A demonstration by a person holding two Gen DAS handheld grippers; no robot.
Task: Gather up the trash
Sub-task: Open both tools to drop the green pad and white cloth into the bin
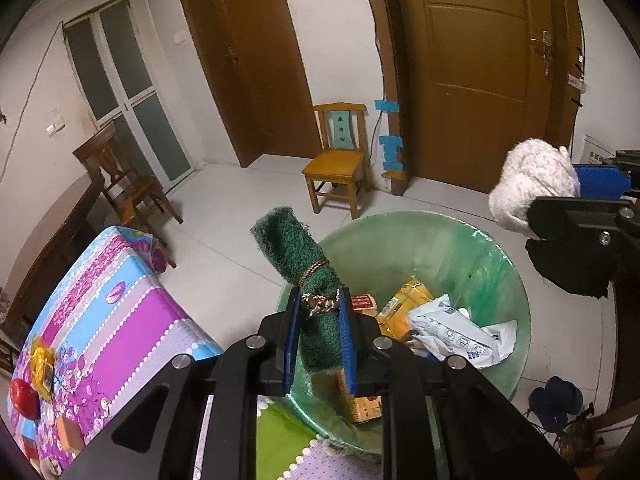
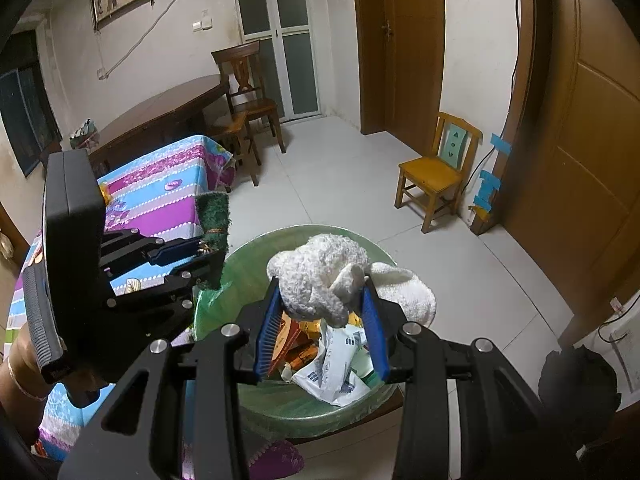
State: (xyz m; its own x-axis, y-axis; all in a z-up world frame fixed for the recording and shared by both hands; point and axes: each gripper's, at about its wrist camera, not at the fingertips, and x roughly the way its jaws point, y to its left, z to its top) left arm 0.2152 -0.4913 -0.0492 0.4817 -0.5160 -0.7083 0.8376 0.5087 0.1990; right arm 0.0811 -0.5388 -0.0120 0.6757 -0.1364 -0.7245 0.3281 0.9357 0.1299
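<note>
My left gripper (image 1: 319, 300) is shut on a rolled green scouring pad (image 1: 298, 252) tied with brown string, held over the near-left rim of a bin lined with a green bag (image 1: 432, 240). My right gripper (image 2: 322, 294) is shut on a white fluffy cloth (image 2: 320, 268) and holds it over the same bin (image 2: 248, 256). The bin holds several wrappers, orange packets and white plastic packs (image 1: 452, 332). In the right wrist view the left gripper (image 2: 204, 250) and its pad (image 2: 214, 210) are at the bin's left edge. In the left wrist view the cloth (image 1: 532, 184) hangs at the right.
A table with a pink and blue flowered cloth (image 1: 120, 304) stands left of the bin, with a red apple (image 1: 24, 398) and small items on it. A small yellow chair (image 1: 338, 160) stands by the wall beyond. A dark wooden chair (image 2: 248, 92) and brown doors (image 1: 480, 60) are behind.
</note>
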